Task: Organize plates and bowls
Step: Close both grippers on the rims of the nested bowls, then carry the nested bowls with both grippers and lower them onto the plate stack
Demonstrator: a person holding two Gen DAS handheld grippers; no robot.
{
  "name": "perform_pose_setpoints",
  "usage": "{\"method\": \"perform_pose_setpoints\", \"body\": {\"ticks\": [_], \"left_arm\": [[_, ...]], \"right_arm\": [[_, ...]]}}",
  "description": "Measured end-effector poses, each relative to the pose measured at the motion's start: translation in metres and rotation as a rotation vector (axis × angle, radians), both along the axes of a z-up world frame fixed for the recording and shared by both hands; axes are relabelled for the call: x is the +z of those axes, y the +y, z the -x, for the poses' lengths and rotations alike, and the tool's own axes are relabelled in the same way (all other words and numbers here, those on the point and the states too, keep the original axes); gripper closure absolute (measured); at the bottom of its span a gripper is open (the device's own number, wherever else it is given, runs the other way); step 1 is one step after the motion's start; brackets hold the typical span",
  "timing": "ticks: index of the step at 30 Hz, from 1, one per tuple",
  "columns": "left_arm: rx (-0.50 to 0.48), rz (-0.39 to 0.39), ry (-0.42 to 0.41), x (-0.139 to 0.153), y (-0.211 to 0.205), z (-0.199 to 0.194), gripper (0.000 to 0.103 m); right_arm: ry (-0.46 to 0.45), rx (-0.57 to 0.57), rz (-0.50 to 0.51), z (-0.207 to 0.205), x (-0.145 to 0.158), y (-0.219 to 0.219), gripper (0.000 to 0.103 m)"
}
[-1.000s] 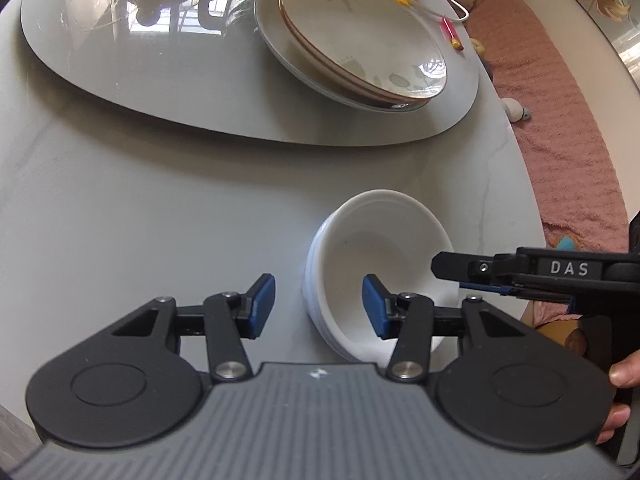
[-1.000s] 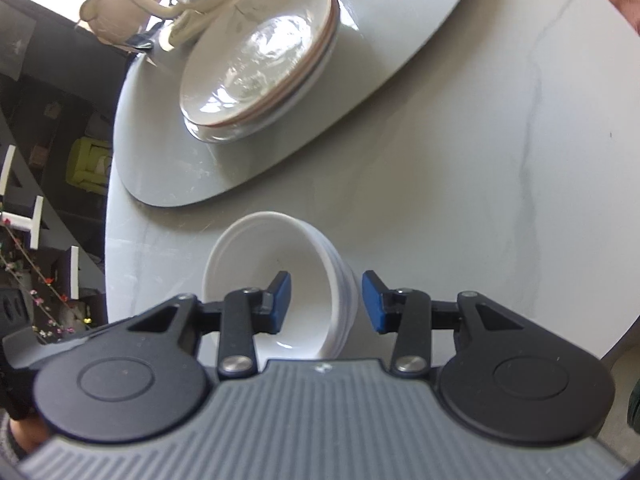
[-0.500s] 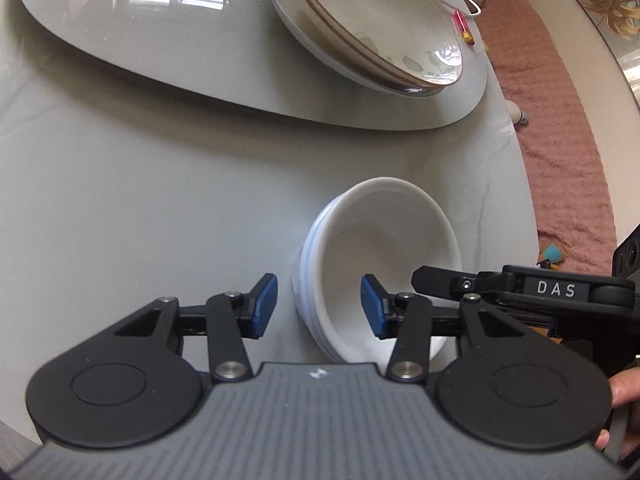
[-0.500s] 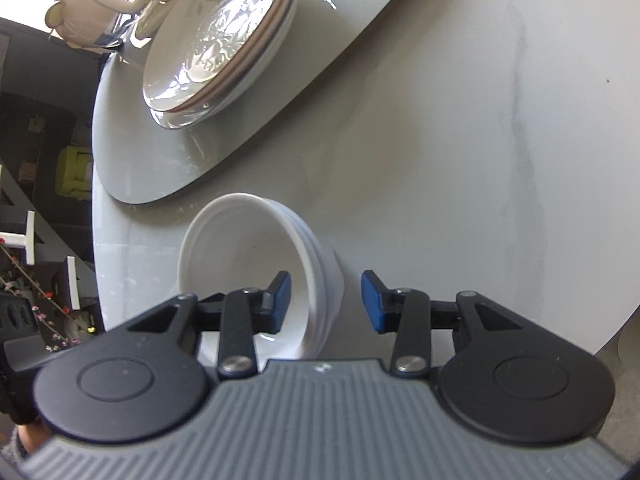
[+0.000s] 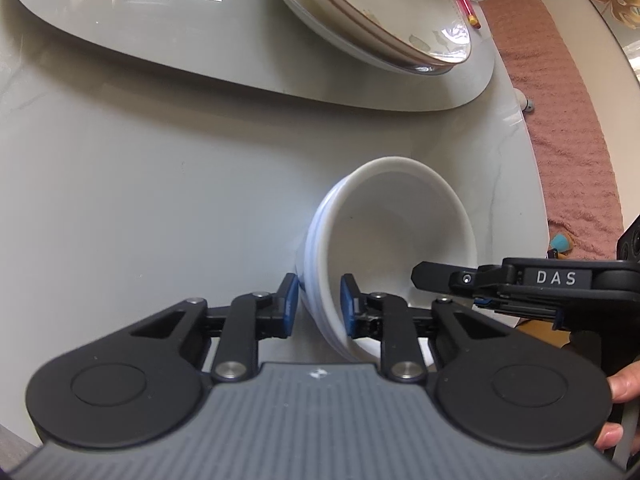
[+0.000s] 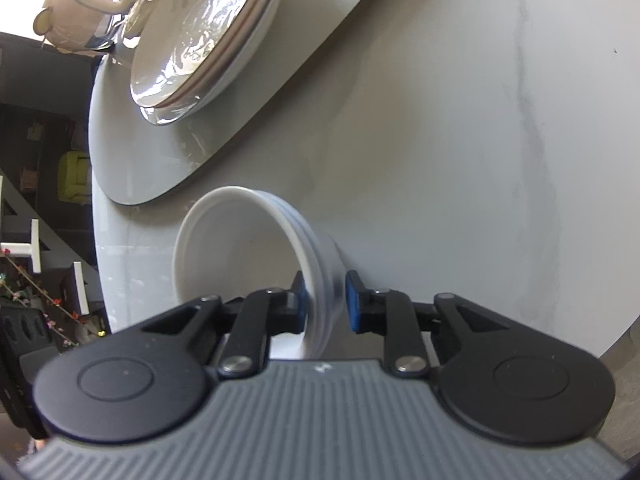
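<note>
A stack of white bowls [image 5: 384, 240] nested one inside another sits on the pale marble table [image 5: 140, 208], near its edge, and the top bowl holds nothing. Farther back, on the grey glass turntable [image 5: 120, 20], lies a stack of plates [image 5: 372, 12]: a cream plate with a brown rim and a faint leaf print rests on a plain white one, and the top plate looks bare apart from glare. In the right wrist view a cream teapot [image 6: 76, 8] stands just behind those plates. The left gripper [image 5: 318, 306] straddles one side of the bowl rim, one blue pad outside the wall and the other inside; its jaws have just been closing, and both pads now sit against the stacked rims. The right gripper [image 6: 326, 302] straddles the opposite side of the same stack in the same way, one pad inside and one outside; its jaws too have just been closing, and the pads press on the wall between them. In the left wrist view the right gripper's black body, marked DAS, reaches in from the right, with a person's fingertips [image 5: 616, 412] at the frame's edge.
</note>
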State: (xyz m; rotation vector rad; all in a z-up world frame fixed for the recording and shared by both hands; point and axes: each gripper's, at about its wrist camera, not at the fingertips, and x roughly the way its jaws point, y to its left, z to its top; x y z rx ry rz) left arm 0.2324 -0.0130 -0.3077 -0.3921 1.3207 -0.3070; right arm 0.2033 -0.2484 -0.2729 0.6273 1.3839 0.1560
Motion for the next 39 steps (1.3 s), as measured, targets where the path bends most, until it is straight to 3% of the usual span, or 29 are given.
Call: {"method": "perform_pose_setpoints", "body": {"ticks": [12, 17, 31, 39], "left_arm": [[0.034, -0.003, -0.041, 0.035, 0.009, 0.004, 0.079], [0.042, 0.008, -0.077, 0.061, 0.008, 0.001, 0.079], [0.016, -0.057, -0.155, 0.124, 0.000, -0.005, 0.079], [0.041, -0.065, -0.204, 0.152, 0.003, -0.021, 0.079]], "right_arm": [[-0.063, 0.075, 0.035, -0.007, 0.026, 0.010, 0.084], [-0.111, 0.095, 0.032, -0.011, 0.052, 0.009, 0.084], [-0.263, 0.126, 0.063, -0.018, 0.115, 0.009, 0.083], [-0.331, 0.126, 0.059, -0.036, 0.137, 0.014, 0.083]]}}
